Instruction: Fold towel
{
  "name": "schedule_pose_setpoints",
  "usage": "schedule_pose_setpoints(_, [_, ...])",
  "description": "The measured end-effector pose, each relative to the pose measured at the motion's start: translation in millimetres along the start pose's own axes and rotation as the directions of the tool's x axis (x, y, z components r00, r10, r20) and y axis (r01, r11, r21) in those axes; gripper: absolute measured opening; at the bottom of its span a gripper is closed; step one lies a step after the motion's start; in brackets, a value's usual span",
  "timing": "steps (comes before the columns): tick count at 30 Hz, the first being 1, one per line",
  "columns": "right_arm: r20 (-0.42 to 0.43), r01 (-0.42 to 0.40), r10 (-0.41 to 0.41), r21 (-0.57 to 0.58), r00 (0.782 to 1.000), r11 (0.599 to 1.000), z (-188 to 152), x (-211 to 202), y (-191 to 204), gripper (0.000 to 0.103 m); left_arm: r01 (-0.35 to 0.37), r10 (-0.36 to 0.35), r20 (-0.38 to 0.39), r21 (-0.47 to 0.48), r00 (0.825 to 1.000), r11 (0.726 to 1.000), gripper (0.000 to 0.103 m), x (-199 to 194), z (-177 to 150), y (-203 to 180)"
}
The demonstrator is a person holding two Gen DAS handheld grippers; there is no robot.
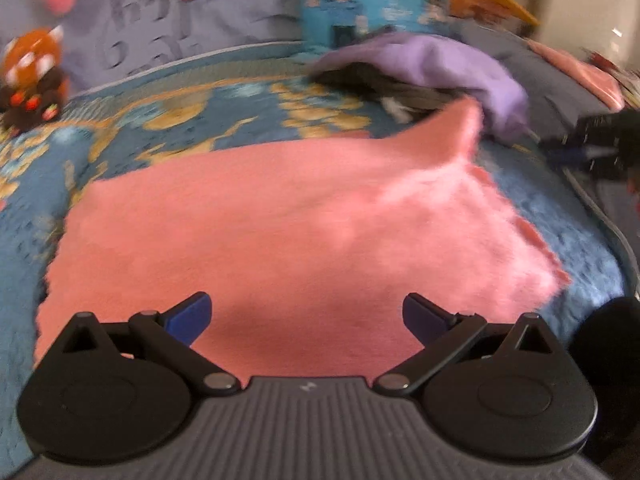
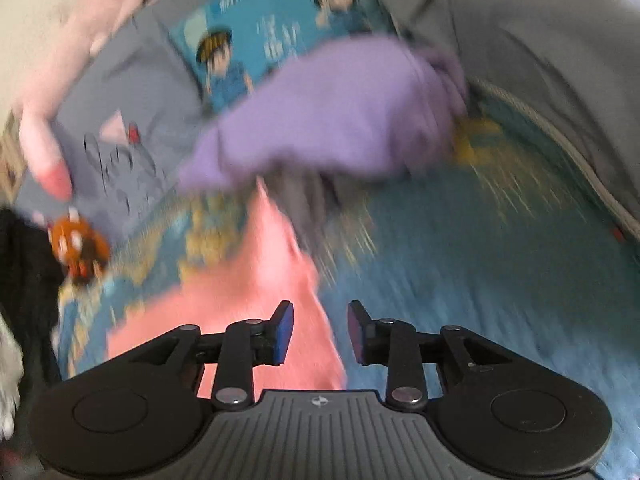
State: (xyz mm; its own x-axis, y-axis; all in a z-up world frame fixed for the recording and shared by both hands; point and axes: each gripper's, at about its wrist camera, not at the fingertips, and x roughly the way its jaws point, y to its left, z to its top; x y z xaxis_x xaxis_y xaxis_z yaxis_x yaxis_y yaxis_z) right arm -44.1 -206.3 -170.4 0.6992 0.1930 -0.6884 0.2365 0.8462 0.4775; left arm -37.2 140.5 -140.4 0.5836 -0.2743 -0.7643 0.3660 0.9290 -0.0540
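Towel [image 1: 280, 224], pink and fluffy, lies spread on a blue and yellow patterned blanket [image 1: 208, 108], seen most fully from the left wrist camera. Its far right corner stands up in a peak, and the view is too blurred to show what holds it up. Its near edge is cut off behind the left gripper [image 1: 307, 318], whose blue-padded fingers are spread wide above the cloth with nothing between them.

From the right wrist view everything smears with motion. There the towel shows only as a narrow pink wedge running from the lower left up to a point, its lower part hidden behind the right gripper [image 2: 320, 332]. That gripper's fingers stand parted by a moderate gap; the towel's right edge passes just inside the left pad, but the pads are apart and nothing is clamped.

Behind the towel a purple cloth [image 1: 440, 64] is heaped over something dark and grey that cannot be made out. A blue cushion [image 1: 372, 0] with cartoon figures in uniform leans up behind it, its print unreadable. A grey pillow [image 1: 160, 12] with dark lettering sits to the left, partly cut off, and a small orange and brown plush toy [image 1: 34, 76] rests at the far left edge. At the right edge of the left view, a dark blurred shape sits beside the raised corner. No containers are visible.
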Motion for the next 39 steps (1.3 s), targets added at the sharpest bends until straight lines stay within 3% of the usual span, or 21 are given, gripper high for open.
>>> schedule_pose_setpoints(4, [-0.023,0.046,-0.048,-0.099,0.999,0.994,-6.6,-14.5,-10.1,0.031,0.141,-0.139,-0.028,0.095,0.990,0.985,0.103,3.0,-2.1,-58.3])
schedule_pose_setpoints(8, [0.014,0.011,-0.009,-0.136,1.000,0.991,18.9,-24.2,-6.3,0.031,0.311,-0.310,-0.029,0.136,0.950,0.941,0.103,8.3,-3.2,-120.2])
schedule_pose_setpoints(10, [0.042,0.010,-0.002,-0.178,0.999,0.984,30.0,-26.7,2.8,0.032,0.354,-0.353,-0.024,0.109,0.935,0.929,0.103,15.7,-1.4,-142.3])
schedule_pose_setpoints(12, [0.058,-0.001,0.014,-0.219,0.998,0.976,37.9,-27.1,10.5,0.032,0.361,-0.362,0.002,0.090,0.932,0.928,0.103,19.7,-2.1,-161.4])
schedule_pose_setpoints(14, [0.066,-0.016,0.034,-0.253,0.997,0.967,44.8,-25.9,16.2,0.033,0.316,-0.321,0.024,0.127,0.947,0.940,0.102,21.6,-4.5,-180.6])
schedule_pose_setpoints(16, [0.060,-0.020,0.038,-0.282,0.997,0.959,46.1,-22.2,19.5,0.033,0.172,-0.195,0.069,0.254,0.978,0.952,0.102,23.3,-8.2,-202.9])
schedule_pose_setpoints(17, [0.055,-0.018,0.036,-0.293,0.998,0.956,45.3,-20.2,18.5,0.033,0.092,-0.128,0.086,0.339,0.988,0.936,0.102,27.1,-11.0,-214.7])
schedule_pose_setpoints(20, [0.043,-0.013,0.029,-0.323,0.999,0.946,42.8,-14.1,14.9,0.033,-0.101,0.050,0.108,0.541,0.993,0.835,0.100,49.6,-22.2,-244.0])
schedule_pose_setpoints(21, [0.035,-0.014,0.026,-0.326,0.999,0.945,42.3,-11.6,12.7,0.033,-0.114,0.067,0.104,0.561,0.992,0.820,0.099,55.0,-24.4,-249.2])
schedule_pose_setpoints(26, [0.021,-0.006,0.014,-0.346,1.000,0.938,51.9,-0.7,6.3,0.033,-0.124,0.096,0.080,0.570,0.992,0.812,0.084,70.0,-26.2,-271.0])
schedule_pose_setpoints(29, [0.020,-0.015,0.023,-0.359,1.000,0.933,60.0,0.1,7.6,0.033,-0.088,0.075,0.045,0.544,0.996,0.834,0.077,73.2,-22.1,-274.2])
schedule_pose_setpoints(32, [0.025,-0.016,0.027,-0.385,0.999,0.923,66.6,0.9,9.9,0.033,-0.070,0.077,0.007,0.515,0.997,0.854,0.076,79.8,-17.7,-276.0])
schedule_pose_setpoints(36, [0.020,-0.025,0.036,-0.393,0.999,0.919,71.8,4.9,11.6,0.033,-0.069,0.109,-0.051,0.498,0.993,0.864,0.071,95.5,-12.4,-285.9])
schedule_pose_setpoints(39, [0.015,-0.035,0.044,-0.397,0.999,0.917,72.9,7.2,11.6,0.033,-0.079,0.134,-0.079,0.489,0.988,0.869,0.061,102.3,-12.0,-293.2])
